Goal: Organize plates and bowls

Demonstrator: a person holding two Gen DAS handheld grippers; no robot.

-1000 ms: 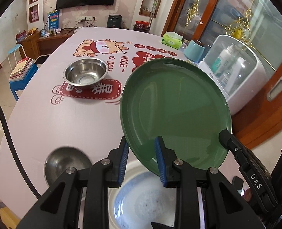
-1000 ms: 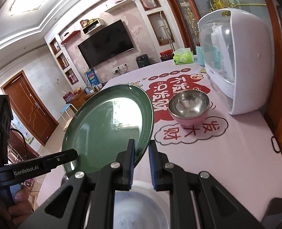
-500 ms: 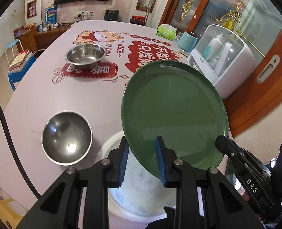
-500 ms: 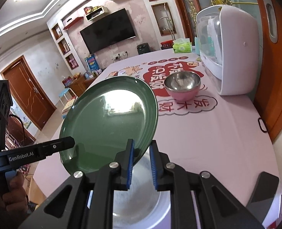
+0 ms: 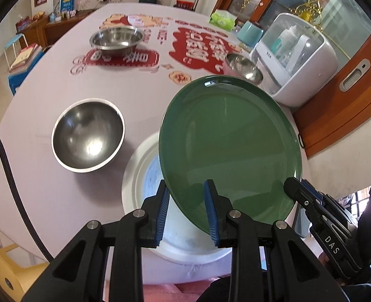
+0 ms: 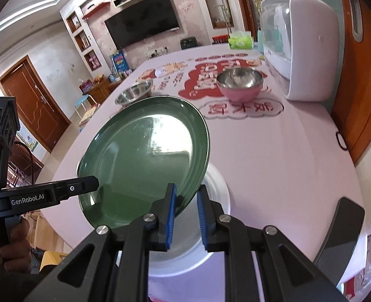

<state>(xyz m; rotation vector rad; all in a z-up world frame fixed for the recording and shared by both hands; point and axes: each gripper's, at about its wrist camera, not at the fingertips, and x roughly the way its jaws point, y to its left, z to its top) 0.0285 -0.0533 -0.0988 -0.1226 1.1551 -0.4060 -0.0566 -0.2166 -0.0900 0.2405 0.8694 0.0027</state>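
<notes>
Both grippers, left gripper and right gripper, clamp the tilted green plate over the white plate. Releasing 1 side early risks a slip and clatter.

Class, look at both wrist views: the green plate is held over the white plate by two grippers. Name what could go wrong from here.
1. The green plate is pinched only at its rim by the left gripper and right gripper; tilted as it is, it might slip.
2. It hangs over the white plate; lowered unevenly, its edge may strike that one.
3. The steel bowl sits close beside the left gripper and could be bumped.
</notes>
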